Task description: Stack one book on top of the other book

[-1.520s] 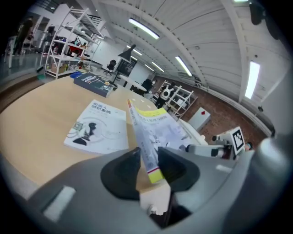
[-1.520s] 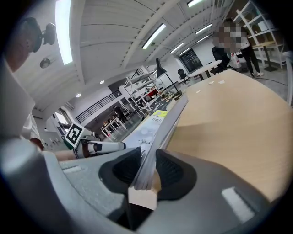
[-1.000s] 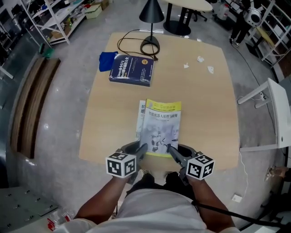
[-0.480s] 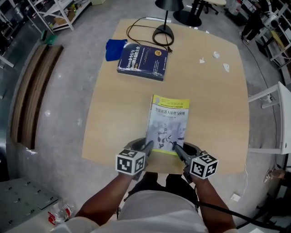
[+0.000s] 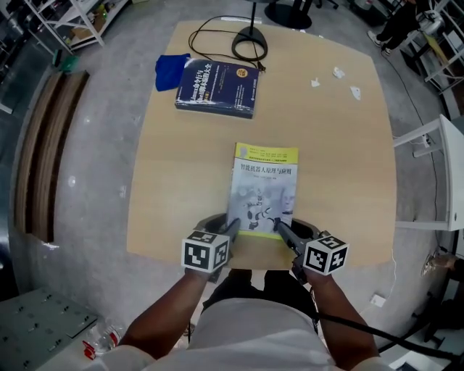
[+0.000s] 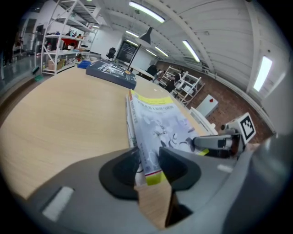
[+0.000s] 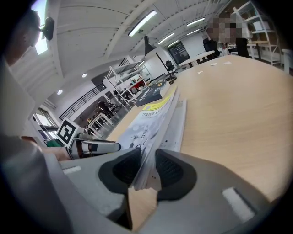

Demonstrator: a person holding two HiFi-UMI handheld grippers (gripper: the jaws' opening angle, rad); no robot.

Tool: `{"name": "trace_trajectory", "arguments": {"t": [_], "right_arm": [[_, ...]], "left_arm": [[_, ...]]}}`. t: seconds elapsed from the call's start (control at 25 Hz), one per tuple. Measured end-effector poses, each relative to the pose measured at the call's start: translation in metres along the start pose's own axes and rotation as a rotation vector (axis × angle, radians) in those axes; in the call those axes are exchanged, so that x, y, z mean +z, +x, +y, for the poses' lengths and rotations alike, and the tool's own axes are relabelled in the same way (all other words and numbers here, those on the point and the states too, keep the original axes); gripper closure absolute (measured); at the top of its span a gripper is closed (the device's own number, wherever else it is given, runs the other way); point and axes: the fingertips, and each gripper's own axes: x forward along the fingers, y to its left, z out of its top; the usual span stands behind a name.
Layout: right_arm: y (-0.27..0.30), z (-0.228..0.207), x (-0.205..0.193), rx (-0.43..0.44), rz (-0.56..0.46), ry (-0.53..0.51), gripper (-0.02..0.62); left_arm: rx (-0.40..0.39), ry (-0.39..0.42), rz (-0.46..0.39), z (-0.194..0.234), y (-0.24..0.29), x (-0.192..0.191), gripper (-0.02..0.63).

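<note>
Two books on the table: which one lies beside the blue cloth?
The dark blue book at the far end; the blue cloth sits at its left corner. The yellow-and-white book lies apart, nearer the head camera.

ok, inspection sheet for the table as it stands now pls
surface: wooden table, rounded corners.
job's things: yellow book flat at the near edge; blue book apart at the far side; not stacked.
clutter: blue cloth beside the blue book; lamp base; paper scraps.
grippers: left gripper on the yellow book's near left corner, jaws just been opening, corner between them; right gripper shut on the near right corner.
cables: lamp cable looped on the table; black cable trailing by the right arm.
surroundings: shelves, white rack.
</note>
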Motion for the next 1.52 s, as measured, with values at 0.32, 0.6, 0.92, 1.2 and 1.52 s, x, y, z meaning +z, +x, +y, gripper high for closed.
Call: {"name": "trace_trajectory", "arguments": {"t": [0.32, 0.6, 0.92, 1.2, 1.52], "right_arm": [[-0.002, -0.018, -0.007, -0.121, 0.077, -0.108, 0.446], [-0.004, -0.016, -0.021, -0.154, 0.144, -0.096, 0.373], [0.003, -0.014, -0.029, -0.101, 0.157, -0.021, 0.344], [0.001, -0.016, -0.029, -0.098, 0.169, -0.022, 0.344], [-0.001, -0.017, -0.026, -0.112, 0.170, -0.047, 0.345]], "left_arm": [[0.081, 0.155, 0.029, 0.006, -0.005, -0.001, 0.431], [0.078, 0.155, 0.075, -0.004, -0.011, -0.022, 0.430], [0.072, 0.123, 0.055, -0.005, -0.007, -0.023, 0.423], [0.065, 0.124, 0.061, -0.006, -0.004, -0.023, 0.423], [0.059, 0.086, 0.045, -0.006, -0.003, -0.022, 0.423]]}}
